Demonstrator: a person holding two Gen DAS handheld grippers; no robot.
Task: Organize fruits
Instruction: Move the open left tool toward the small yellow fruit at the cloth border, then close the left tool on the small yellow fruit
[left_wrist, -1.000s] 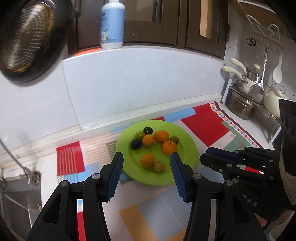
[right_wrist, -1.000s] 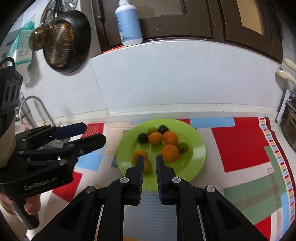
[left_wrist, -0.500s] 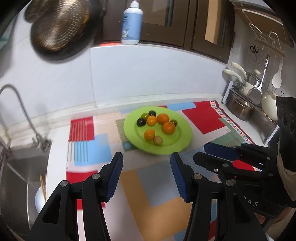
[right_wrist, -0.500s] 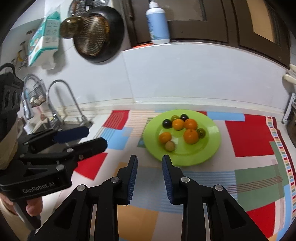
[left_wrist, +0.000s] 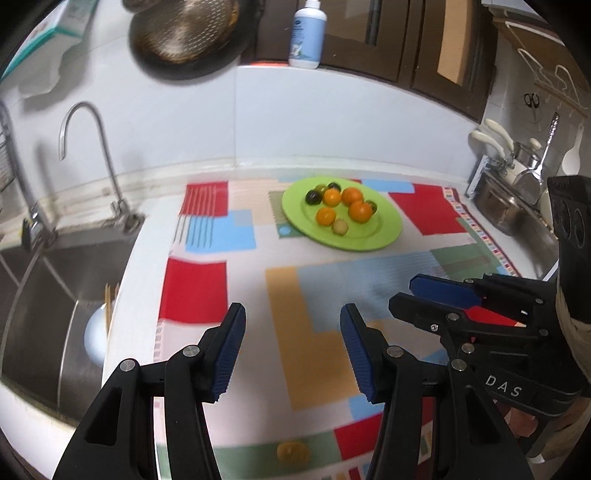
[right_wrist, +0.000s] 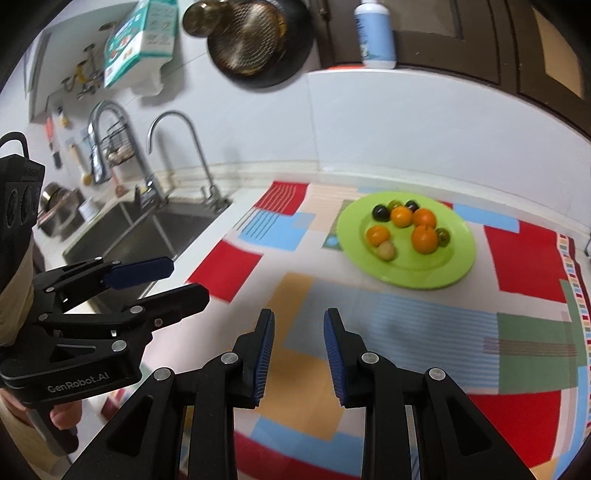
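Observation:
A green plate (left_wrist: 384, 240) (right_wrist: 458, 269) sits at the far side of the colourful mat and holds several oranges (left_wrist: 360, 211) (right_wrist: 424, 238), dark plums (left_wrist: 313, 197) (right_wrist: 380, 212) and a small pale fruit (left_wrist: 340, 227) (right_wrist: 386, 250). One more orange fruit (left_wrist: 293, 452) lies on the mat near the front edge, below my left gripper. My left gripper (left_wrist: 291, 347) is open and empty, well back from the plate; it also shows in the right wrist view (right_wrist: 166, 280). My right gripper (right_wrist: 298, 343) is open and empty, also seen in the left wrist view (left_wrist: 424, 291).
A steel sink (left_wrist: 55, 295) (right_wrist: 147, 229) with a tap (left_wrist: 92, 155) lies to the left, a bowl (left_wrist: 96, 334) inside it. Pots and utensils (left_wrist: 513, 192) stand at the right. A pan (right_wrist: 258, 37) hangs on the wall, a bottle (left_wrist: 306, 33) stands on the ledge.
Both grippers have drawn back and up from the plate, so it looks smaller and farther. The right gripper's jaws have opened from nearly shut. The sink has come into view.

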